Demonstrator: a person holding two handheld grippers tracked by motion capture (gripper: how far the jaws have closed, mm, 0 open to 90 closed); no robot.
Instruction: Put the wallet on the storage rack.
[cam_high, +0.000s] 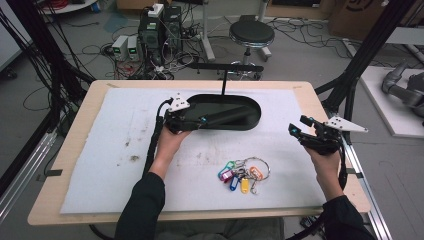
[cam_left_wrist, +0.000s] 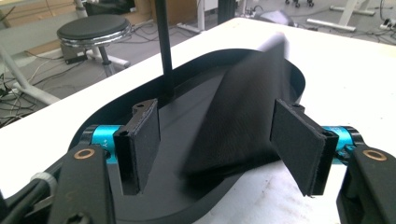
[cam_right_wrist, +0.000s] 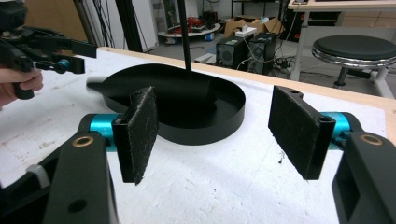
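A black oval tray (cam_high: 255, 107) with a thin upright post (cam_high: 224, 82) stands on the white mat (cam_high: 125, 150). A long flat black piece (cam_high: 225, 116) lies slanted inside it. My left gripper (cam_high: 200, 120) is at the tray's left end. In the left gripper view it (cam_left_wrist: 219, 140) is open, and the black piece (cam_left_wrist: 247, 116), blurred, leans between the spread pads (cam_left_wrist: 140, 144) without being clamped. My right gripper (cam_high: 299, 126) hovers open at the table's right side, apart from the tray. In the right gripper view it (cam_right_wrist: 219, 126) holds nothing and faces the tray (cam_right_wrist: 233, 116).
A ring of keys with several coloured tags (cam_high: 243, 173) lies on the mat near the front, between the two hands. Beyond the far table edge stand a round stool (cam_high: 251, 34), computers and loose cables on the floor. The mat's left half is bare.
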